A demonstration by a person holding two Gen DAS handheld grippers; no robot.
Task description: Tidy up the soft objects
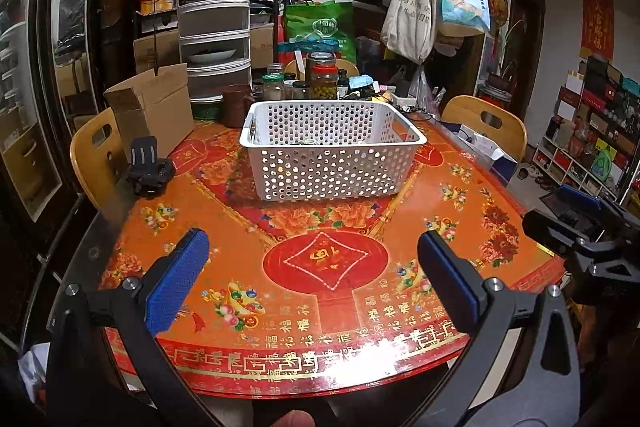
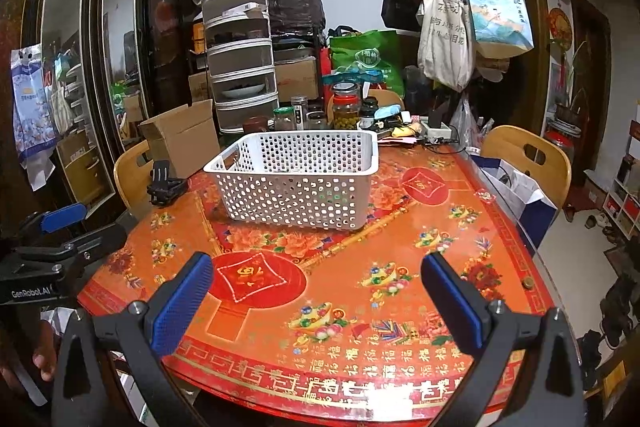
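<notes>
A white perforated plastic basket (image 1: pixel 332 155) stands on the red and orange patterned table (image 1: pixel 320 267); it also shows in the right wrist view (image 2: pixel 296 183). Something dark lies in its bottom, too hidden to name. My left gripper (image 1: pixel 312 279) is open and empty above the table's near part, short of the basket. My right gripper (image 2: pixel 316 303) is open and empty, also short of the basket. The right gripper shows at the right edge of the left wrist view (image 1: pixel 580 223), and the left gripper at the left edge of the right wrist view (image 2: pixel 60 227). No loose soft object shows on the table.
A black clamp-like mount (image 1: pixel 150 167) sits at the table's left edge. An open cardboard box (image 1: pixel 152 107), jars (image 1: pixel 320 79) and a stacked drawer unit (image 1: pixel 216 19) crowd the far side. Wooden chairs (image 1: pixel 488 123) stand left and right. Bags hang on a coat rack (image 1: pixel 420 7).
</notes>
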